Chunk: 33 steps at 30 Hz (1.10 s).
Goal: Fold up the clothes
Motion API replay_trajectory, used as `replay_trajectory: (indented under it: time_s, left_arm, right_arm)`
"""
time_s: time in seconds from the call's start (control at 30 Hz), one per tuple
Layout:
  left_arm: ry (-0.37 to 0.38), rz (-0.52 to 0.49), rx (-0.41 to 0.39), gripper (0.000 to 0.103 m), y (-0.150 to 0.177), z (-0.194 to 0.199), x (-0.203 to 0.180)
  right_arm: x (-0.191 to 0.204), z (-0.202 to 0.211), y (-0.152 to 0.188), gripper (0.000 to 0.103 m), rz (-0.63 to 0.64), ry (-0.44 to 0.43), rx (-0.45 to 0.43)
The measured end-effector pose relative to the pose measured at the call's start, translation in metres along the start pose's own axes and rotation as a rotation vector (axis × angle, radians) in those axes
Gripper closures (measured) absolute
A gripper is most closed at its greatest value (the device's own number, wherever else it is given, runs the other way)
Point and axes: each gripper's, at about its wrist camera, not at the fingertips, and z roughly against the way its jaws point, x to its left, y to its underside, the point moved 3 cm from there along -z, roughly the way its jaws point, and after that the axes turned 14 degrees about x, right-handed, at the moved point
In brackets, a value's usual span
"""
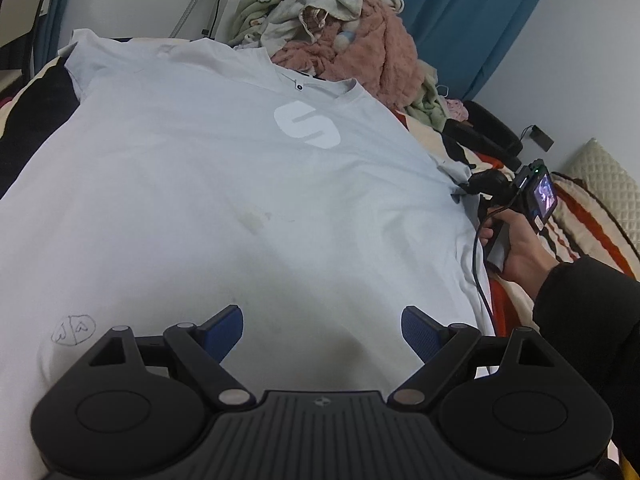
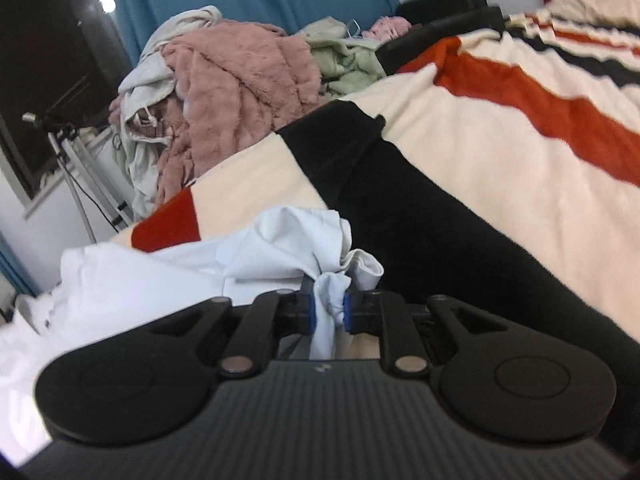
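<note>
The white T-shirt (image 1: 224,184) lies spread face-up on the striped blanket (image 2: 500,152), collar toward the far end, logo (image 1: 307,123) showing, a faint stain near mid-chest. Its right sleeve (image 2: 320,240) is bunched up and clamped between the pads of the right gripper (image 2: 329,307) — jaws closed on a thick wad of cloth, not a clean edge. The left gripper (image 1: 322,330) hovers low over the hem area w/ fingers wide apart, holding nothing.

Risks from here, as I judge them: the right grip is on a crumpled knot, so pulling it across will likely drag wrinkles into the fold, or the wad slips out mid-move. With the left side unpinned, the whole shirt could slide on the fuzzy blanket instead of folding. The cable (image 1: 478,264) by the right hand (image 1: 516,248) may snag the fabric edge — hard to tell how close it sits. The laundry pile (image 1: 344,40) crowds the collar end; a far swing could catch it.
</note>
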Motion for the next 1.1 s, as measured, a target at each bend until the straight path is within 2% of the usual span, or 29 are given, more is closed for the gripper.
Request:
replay_trajectory:
  time_s: [0.03,0.07,0.1,0.13,0.2,0.23,0.37,0.5,0.57,0.8,0.9,1.03,1.1]
  left_arm:
    - [-0.007,-0.007,-0.002,0.015,-0.001,-0.001,-0.001]
    - [-0.013,-0.016,-0.006,0.015,-0.001,-0.002,-0.002]
    - [-0.018,-0.025,-0.01,0.015,-0.002,-0.002,-0.003]
    - [-0.021,-0.031,-0.014,0.015,-0.003,-0.001,-0.004]
    - [-0.022,-0.039,-0.023,0.015,-0.004,0.005,-0.006]
    - [-0.022,-0.043,-0.026,0.015,-0.003,0.007,-0.008]
    - [-0.018,-0.07,-0.046,0.015,0.002,0.017,-0.016]
    - [0.025,-0.099,-0.04,0.015,0.018,0.029,-0.025]
    - [0.05,-0.129,-0.031,0.016,0.028,0.033,-0.031]
    - [0.177,-0.281,0.041,0.02,0.071,0.035,-0.071]
    - [0.245,-0.297,0.087,0.025,0.084,0.025,-0.091]
    - [0.341,-0.288,0.155,0.04,0.099,0.008,-0.115]
    - [0.383,-0.299,0.175,0.045,0.106,0.0,-0.13]
  right_arm:
    - [-0.002,-0.004,0.002,0.065,0.005,0.012,0.014]
    - [-0.002,-0.001,0.003,0.04,0.001,0.002,0.024]
    - [-0.002,0.008,0.004,0.022,-0.001,-0.003,0.02]
    - [0.001,0.02,0.007,0.02,0.009,0.014,-0.001]
    - [0.011,0.048,0.012,0.02,0.069,0.06,-0.052]
    - [0.016,0.064,0.013,0.02,0.094,0.055,-0.067]
    - [0.036,0.14,0.022,0.02,0.161,-0.006,-0.112]
    - [0.056,0.242,0.045,0.02,0.188,-0.107,-0.163]
    - [0.064,0.299,0.066,0.02,0.192,-0.162,-0.188]
    - [0.046,0.42,0.176,0.019,0.164,-0.308,-0.183]
    - [0.036,0.434,0.212,0.019,0.178,-0.336,-0.2]
    - [0.015,0.443,0.222,0.018,0.119,-0.404,-0.265]
    - [0.005,0.443,0.223,0.018,0.072,-0.411,-0.265]
